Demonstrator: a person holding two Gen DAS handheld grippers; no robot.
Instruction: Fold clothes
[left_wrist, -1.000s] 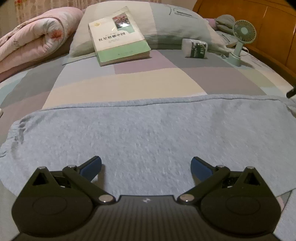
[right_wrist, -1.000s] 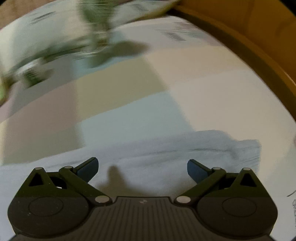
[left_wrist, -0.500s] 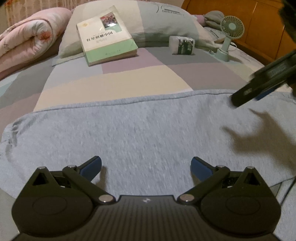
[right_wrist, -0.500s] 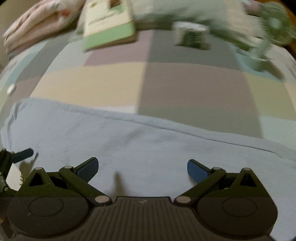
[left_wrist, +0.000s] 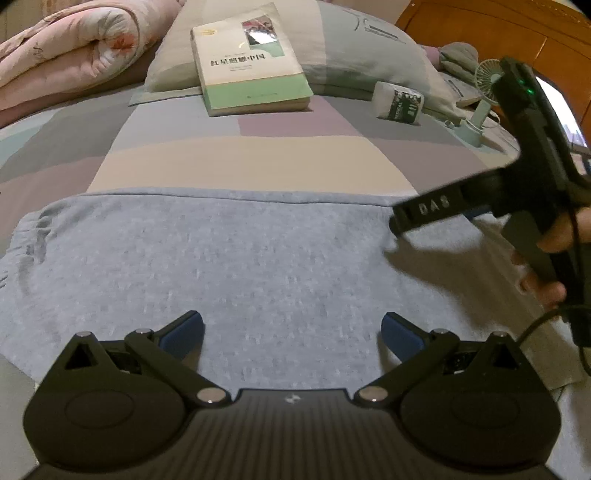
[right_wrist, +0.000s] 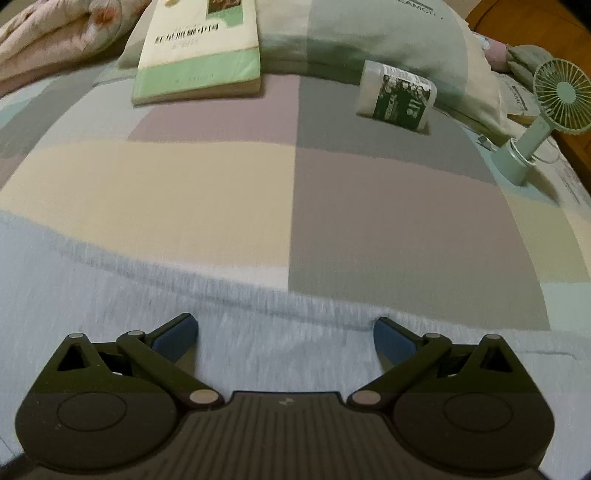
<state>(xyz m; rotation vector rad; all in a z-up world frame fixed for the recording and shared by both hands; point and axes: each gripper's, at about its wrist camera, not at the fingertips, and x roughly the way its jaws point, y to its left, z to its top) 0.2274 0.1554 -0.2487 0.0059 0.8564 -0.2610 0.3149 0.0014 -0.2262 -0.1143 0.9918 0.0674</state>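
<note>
Left wrist view: grey garment (left_wrist: 229, 258) lies flat across the patchwork bedsheet (left_wrist: 258, 158). Left gripper (left_wrist: 291, 330) and right gripper (right_wrist: 284, 332) hover over it, fingers apart, empty. Advise pinching the far hem squarely at matched points.

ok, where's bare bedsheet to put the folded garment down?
Free: the wide patchwork band of bedsheet between the grey garment's far edge and the book. Crowded: the pillow line, with the book, the white bottle and the small fan at right, and the pink quilt at left.
</note>
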